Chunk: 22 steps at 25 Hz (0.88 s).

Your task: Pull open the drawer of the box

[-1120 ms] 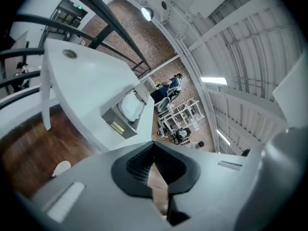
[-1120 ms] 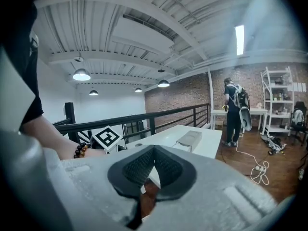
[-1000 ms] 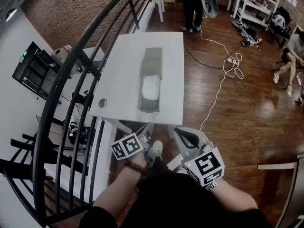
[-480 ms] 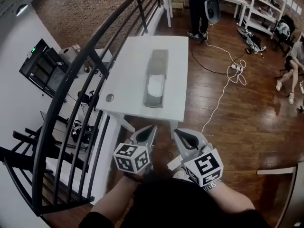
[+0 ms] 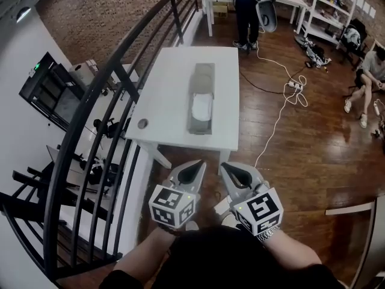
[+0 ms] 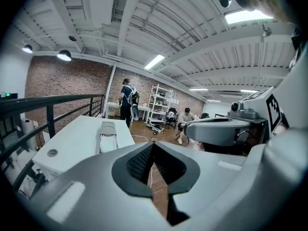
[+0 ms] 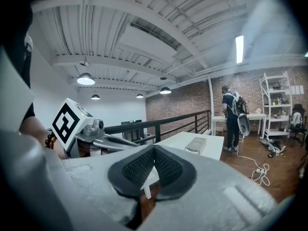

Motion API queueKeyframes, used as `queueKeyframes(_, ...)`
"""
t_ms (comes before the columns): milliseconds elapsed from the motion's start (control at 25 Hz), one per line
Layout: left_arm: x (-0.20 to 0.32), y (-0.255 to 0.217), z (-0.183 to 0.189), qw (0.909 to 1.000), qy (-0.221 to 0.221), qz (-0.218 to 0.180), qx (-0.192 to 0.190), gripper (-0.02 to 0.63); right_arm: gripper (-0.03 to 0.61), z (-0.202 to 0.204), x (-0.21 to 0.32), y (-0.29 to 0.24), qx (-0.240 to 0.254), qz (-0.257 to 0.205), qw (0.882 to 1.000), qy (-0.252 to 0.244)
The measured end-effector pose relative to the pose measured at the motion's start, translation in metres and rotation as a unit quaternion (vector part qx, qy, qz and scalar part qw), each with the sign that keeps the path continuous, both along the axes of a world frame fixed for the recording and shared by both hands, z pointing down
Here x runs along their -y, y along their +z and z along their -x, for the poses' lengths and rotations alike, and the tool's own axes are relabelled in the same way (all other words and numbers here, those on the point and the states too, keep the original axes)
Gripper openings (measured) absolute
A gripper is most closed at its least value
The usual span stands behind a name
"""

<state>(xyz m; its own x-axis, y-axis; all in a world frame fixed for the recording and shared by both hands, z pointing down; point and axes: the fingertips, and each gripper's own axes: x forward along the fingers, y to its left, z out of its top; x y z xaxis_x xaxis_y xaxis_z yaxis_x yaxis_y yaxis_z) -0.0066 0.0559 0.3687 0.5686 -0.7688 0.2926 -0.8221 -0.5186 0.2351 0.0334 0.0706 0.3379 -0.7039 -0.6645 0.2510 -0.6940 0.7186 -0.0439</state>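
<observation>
A grey box (image 5: 203, 79) lies on the white table (image 5: 168, 101). Its drawer (image 5: 200, 114) stands pulled out toward me, with something white inside. Both grippers hang close to my body, well short of the table's near edge. My left gripper (image 5: 197, 167) is shut with nothing in it, and so is my right gripper (image 5: 229, 168). In the left gripper view the shut jaws (image 6: 153, 144) point past the box (image 6: 108, 130). The right gripper view has its shut jaws (image 7: 154, 148) aimed toward the box (image 7: 197, 144), far off.
A black railing (image 5: 102, 101) runs along the table's left side. The table has a round hole (image 5: 142, 124) at its near left corner. A white cable (image 5: 283, 101) trails over the wooden floor. A person (image 5: 246, 11) stands beyond the table; another sits at right (image 5: 367, 68).
The view has drawn back from the table. My left gripper has shifted right, closer to the right one. The drawer stays pulled out.
</observation>
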Motion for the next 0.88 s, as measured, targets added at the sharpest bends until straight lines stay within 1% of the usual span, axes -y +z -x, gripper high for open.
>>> queueKeyframes(160, -0.011, -0.008, 0.003, 0.9997, 0.022, -0.01, 0.001, 0.015, -0.009, 0.011, -0.008, -0.004, -0.003, -0.004, 1.0, 0.01)
queueKeyframes(360, -0.019, -0.018, 0.01, 0.999, 0.038, -0.022, 0.002, 0.014, -0.009, 0.023, -0.013, -0.009, -0.009, -0.009, 1.0, 0.02)
queueKeyframes(880, -0.029, -0.026, 0.022, 0.998, 0.052, -0.036, -0.003, 0.014, -0.009, 0.034, -0.025, -0.008, -0.019, -0.01, 0.999, 0.038)
